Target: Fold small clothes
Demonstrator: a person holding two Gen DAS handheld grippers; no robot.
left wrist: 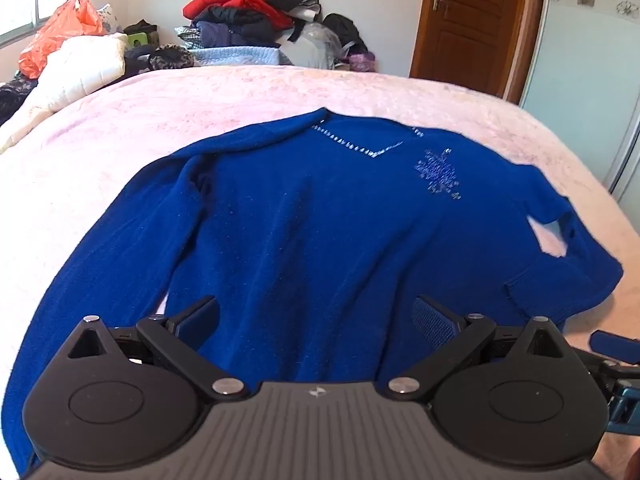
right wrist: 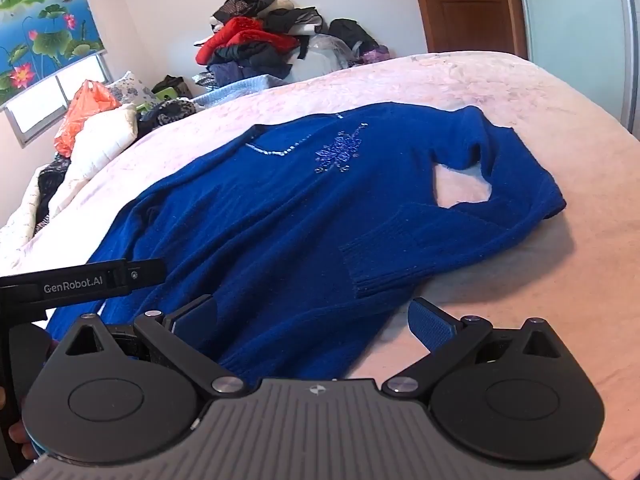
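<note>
Pink and fuzzy, the big bed cover point(left wrist: 120, 152) is what you work on. On it lies one blue sweater point(left wrist: 312, 216), spread flat, front up. Its collar points away from you and its bottom edge is close to you, so its long way runs straight out from your grippers.

It has two sleeves. The left sleeve point(left wrist: 92, 272) runs down along the side toward you. The right sleeve point(right wrist: 460, 224) is bent back over the body, with its cuff point(right wrist: 384, 268) lying on the front.

You hold two grippers. Your left gripper point(left wrist: 316, 312) hangs over the bottom edge, near the middle. Its fingers are spread wide and hold nothing. Your right gripper point(right wrist: 312, 316) hangs over the bottom right corner. It is spread wide too, and holds nothing.

The folded cuff is nearer to your right gripper. The long left sleeve is nearer to your left one, so I think that is its job.

Far back sits one pile of clothes point(left wrist: 248, 8).
</note>
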